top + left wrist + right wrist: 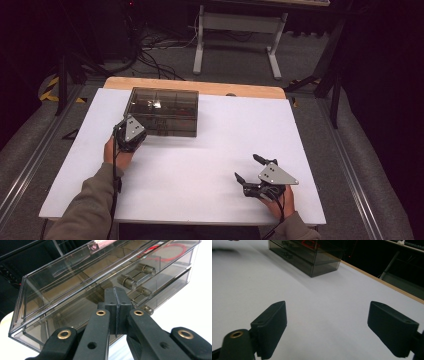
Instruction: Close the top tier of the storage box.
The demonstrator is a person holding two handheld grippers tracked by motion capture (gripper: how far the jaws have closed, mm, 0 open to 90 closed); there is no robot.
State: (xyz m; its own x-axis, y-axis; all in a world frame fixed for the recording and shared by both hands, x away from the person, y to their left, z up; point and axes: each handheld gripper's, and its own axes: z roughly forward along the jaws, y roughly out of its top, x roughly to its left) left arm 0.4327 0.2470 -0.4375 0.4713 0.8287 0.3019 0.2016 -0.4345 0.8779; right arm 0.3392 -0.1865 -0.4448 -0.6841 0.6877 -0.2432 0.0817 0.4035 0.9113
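A smoky see-through plastic drawer box (163, 111) stands at the back left of the white table top (200, 165). My left gripper (131, 131) is at the box's front left corner, its jaws shut (117, 303) and touching or nearly touching the box's front wall (75, 297). Inside the box lie metal cylinders (136, 277) and a red loop (172, 252). My right gripper (249, 169) rests near the table's front right, open, with bare table between its pads (272, 325). The box (307, 255) stands far ahead of it.
A wooden edge (195, 86) runs along the table's far side. Beyond it stand a white table frame (235, 35) and floor cables (155, 60). Dark stands (335, 75) flank the table's far corners.
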